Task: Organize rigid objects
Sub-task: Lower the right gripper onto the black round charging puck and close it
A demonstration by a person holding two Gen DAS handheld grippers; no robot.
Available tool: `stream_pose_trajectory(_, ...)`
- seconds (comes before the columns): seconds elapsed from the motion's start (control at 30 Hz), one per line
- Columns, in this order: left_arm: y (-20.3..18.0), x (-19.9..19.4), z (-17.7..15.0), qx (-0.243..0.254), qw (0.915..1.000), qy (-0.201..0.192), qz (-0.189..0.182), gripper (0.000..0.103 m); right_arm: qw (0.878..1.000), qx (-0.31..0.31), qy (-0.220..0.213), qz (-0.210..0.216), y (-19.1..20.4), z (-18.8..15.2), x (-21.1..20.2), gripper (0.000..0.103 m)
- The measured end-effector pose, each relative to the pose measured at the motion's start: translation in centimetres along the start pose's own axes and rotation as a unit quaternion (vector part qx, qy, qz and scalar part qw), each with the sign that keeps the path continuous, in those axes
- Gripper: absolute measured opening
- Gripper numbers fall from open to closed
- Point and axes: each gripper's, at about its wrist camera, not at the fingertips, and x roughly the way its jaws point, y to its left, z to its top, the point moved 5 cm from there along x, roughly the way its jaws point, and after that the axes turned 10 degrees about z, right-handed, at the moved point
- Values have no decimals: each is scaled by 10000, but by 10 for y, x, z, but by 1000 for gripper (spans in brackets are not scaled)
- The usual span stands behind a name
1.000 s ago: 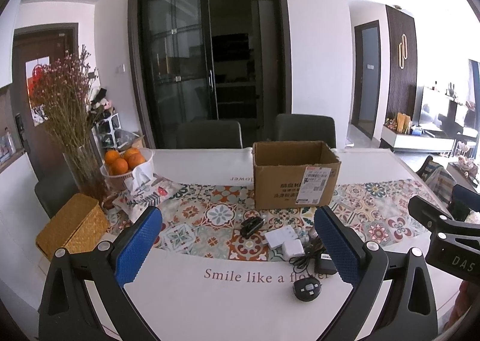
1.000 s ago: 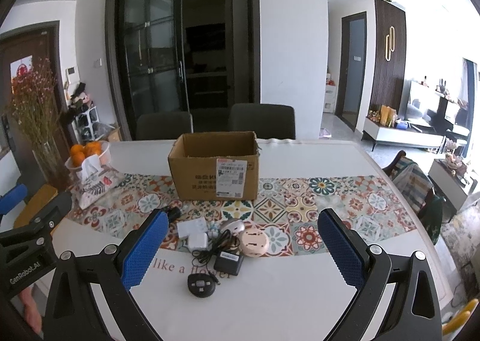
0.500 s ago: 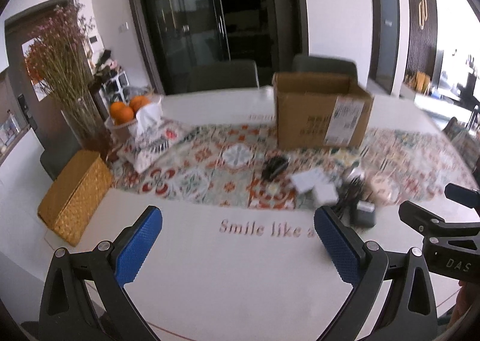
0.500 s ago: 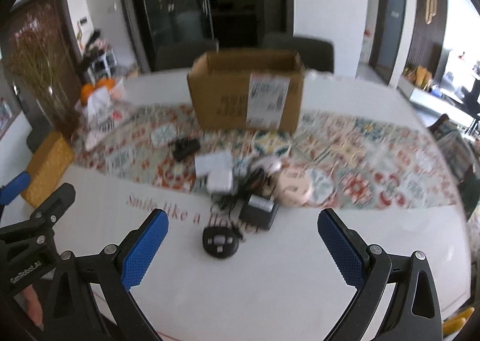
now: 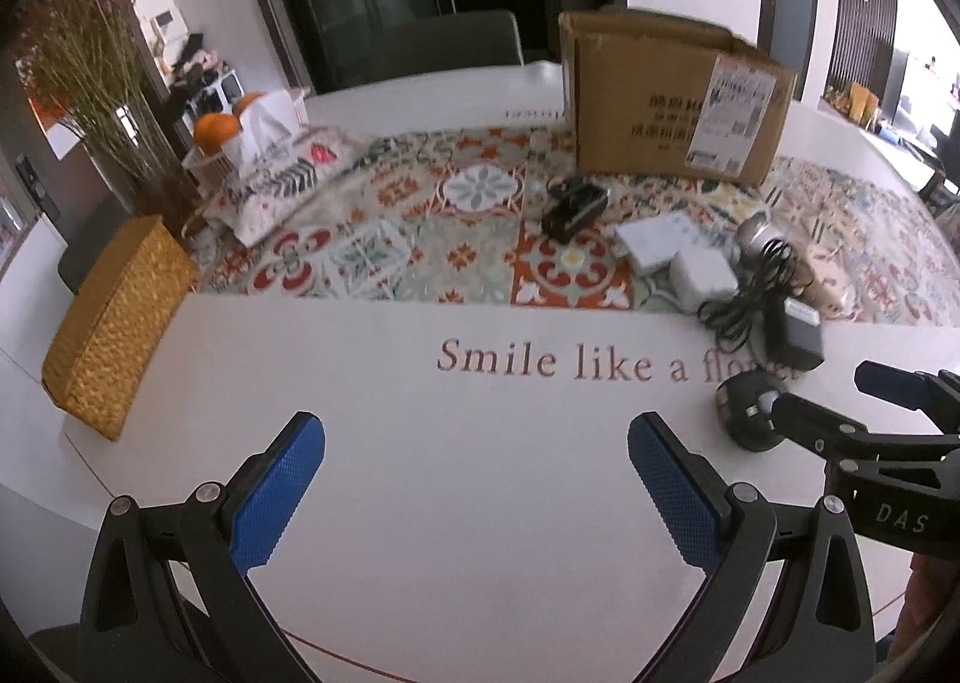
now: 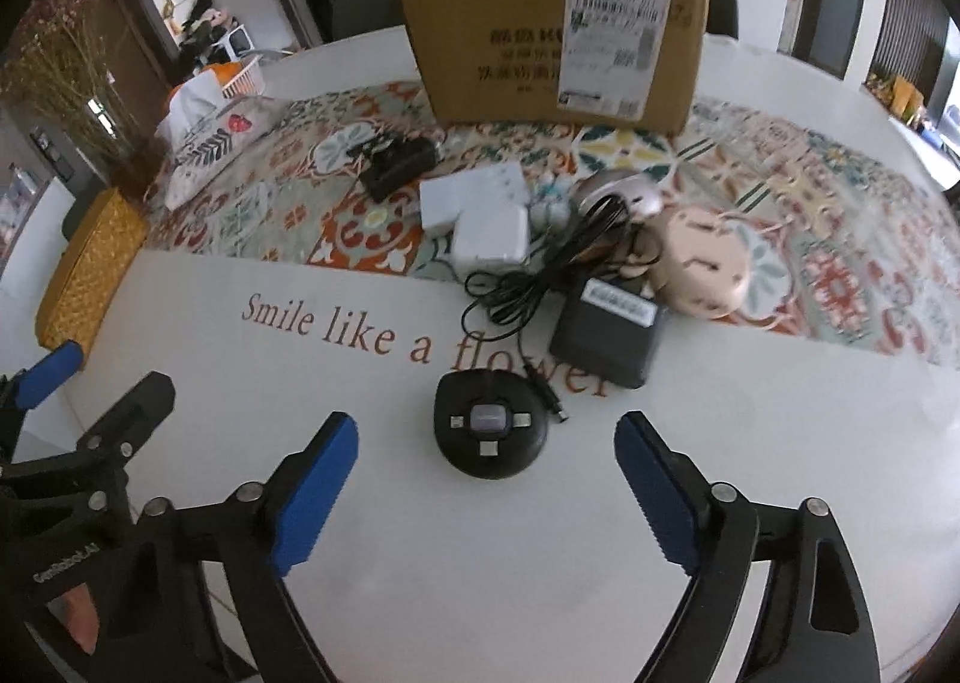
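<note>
The right gripper [image 6: 486, 479] hangs just short of the round black puck-like device [image 6: 491, 424], its jaws closing with nothing yet between the pads; the left gripper [image 5: 477, 485] is wide open and empty over bare tabletop. To take the device cleanly, I would bring the pads down either side of it and keep clear of the black cable plug [image 6: 549, 401] touching its far edge. Beyond lie the grey power adapter [image 6: 606, 332] and open cardboard box [image 6: 558, 32] on a white table [image 6: 372, 515] — patterned runner [image 5: 474, 221], dark glass doors behind.

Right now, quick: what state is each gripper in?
Left gripper: open, holding nothing.
Right gripper: open and closing, empty; round black disc-shaped device lies just ahead, untouched.
</note>
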Motion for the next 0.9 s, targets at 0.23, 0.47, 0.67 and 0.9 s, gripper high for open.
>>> stream_pose_trajectory(0.23,-7,24,-4,-4,9999,128,-97,103,9996,240,177,28,-8,-6,28,73)
stream_pose_trajectory(0.47,-3,41,-10,-106,9991,400,-111,103,9989,361,281,102,-7,-11,48,67)
stream_pose_trajectory(0.67,-3,45,-11,-128,9990,426,-32,103,9986,410,307,122,-10,-11,57,66)
stream_pose_trajectory(0.9,0,51,-9,-179,9986,491,81,103,9994,280,181,-79,-10,-5,61,59)
